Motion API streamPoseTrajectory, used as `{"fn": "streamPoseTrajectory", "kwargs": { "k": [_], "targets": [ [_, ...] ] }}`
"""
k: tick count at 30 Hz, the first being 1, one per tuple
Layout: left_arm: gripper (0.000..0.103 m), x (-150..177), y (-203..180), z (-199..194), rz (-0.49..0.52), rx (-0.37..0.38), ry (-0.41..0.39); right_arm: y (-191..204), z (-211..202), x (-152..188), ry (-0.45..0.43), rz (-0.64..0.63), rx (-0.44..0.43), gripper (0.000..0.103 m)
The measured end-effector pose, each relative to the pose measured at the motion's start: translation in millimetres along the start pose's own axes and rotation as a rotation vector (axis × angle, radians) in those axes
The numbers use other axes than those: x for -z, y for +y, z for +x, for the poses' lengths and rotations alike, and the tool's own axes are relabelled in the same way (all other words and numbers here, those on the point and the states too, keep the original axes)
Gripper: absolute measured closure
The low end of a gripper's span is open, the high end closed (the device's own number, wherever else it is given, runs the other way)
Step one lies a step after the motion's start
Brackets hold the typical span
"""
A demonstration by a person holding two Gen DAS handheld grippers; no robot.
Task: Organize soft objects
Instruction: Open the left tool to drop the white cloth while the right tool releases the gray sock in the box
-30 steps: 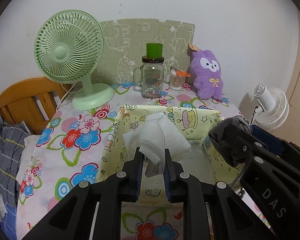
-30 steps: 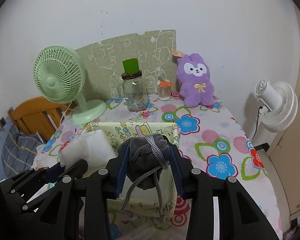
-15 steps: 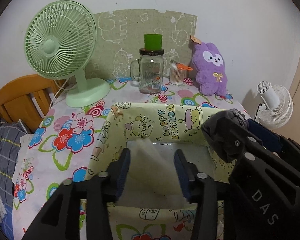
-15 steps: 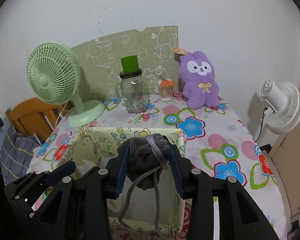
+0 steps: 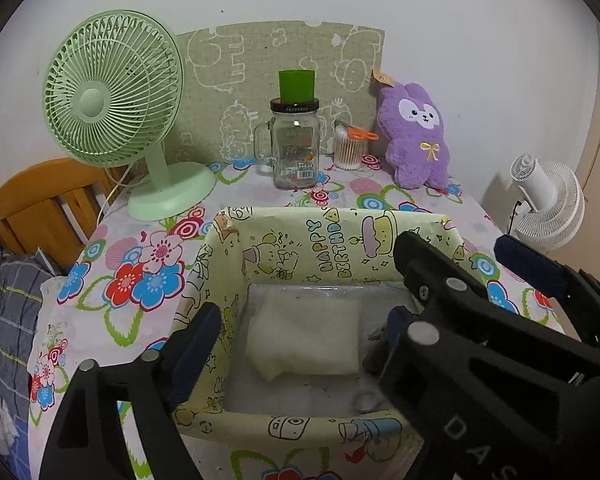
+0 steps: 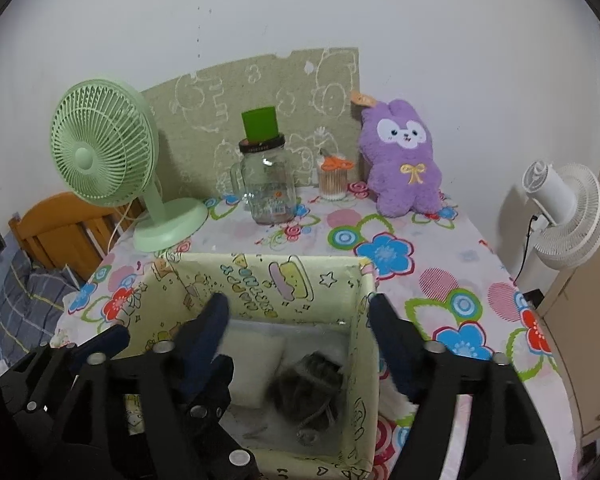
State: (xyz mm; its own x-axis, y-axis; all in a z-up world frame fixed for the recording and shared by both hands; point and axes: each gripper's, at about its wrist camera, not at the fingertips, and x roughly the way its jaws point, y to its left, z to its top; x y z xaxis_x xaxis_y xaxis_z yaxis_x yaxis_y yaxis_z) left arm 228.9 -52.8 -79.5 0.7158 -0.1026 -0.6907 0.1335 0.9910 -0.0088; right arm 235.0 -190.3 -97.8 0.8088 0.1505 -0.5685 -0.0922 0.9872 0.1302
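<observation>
Over the near edge of the table, both claws hang above a yellow fabric box (image 5: 332, 236) and both stand wide, holding nothing. The left claw (image 5: 300, 332) straddles the box's left wall, one finger outside it. The right claw (image 6: 300, 320) spans the box's right wall, its right finger outside over the flowered tablecloth (image 6: 440, 256).

On the box floor lies a folded white cloth (image 5: 304, 340), flat, its long axis running left to right across the box, nearer the left wall. Just beside it, toward the right wall, sits a bunched grey pouch (image 6: 306, 384) with its drawstring trailing toward the near wall; the two look close to touching, though I cannot tell for sure.

Along the far edge of the table stand a green fan (image 5: 112, 92) at the left corner, a glass jar (image 5: 294, 148) topped by a green cup, a small pot of cotton swabs (image 5: 348, 148), and a purple plush rabbit (image 5: 416, 136) upright at the right corner.
</observation>
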Motion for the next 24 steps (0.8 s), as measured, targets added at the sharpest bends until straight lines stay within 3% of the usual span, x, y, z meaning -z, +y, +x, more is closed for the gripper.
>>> {"fn": "streamPoseTrajectory", "kwargs": {
  "k": [9,24],
  "targets": [
    [0.000,-0.8,-4.1,-21.0,0.013,-0.011,-0.043,-2.4,-17.8,-1.8,-0.016,0.024,-0.011,0.011],
    [0.000,11.3,-6.9,-72.7,0.019,-0.003,-0.125,3.0,-74.5,1.4,-0.058,0.016,-0.021,0.006]
  ]
}}
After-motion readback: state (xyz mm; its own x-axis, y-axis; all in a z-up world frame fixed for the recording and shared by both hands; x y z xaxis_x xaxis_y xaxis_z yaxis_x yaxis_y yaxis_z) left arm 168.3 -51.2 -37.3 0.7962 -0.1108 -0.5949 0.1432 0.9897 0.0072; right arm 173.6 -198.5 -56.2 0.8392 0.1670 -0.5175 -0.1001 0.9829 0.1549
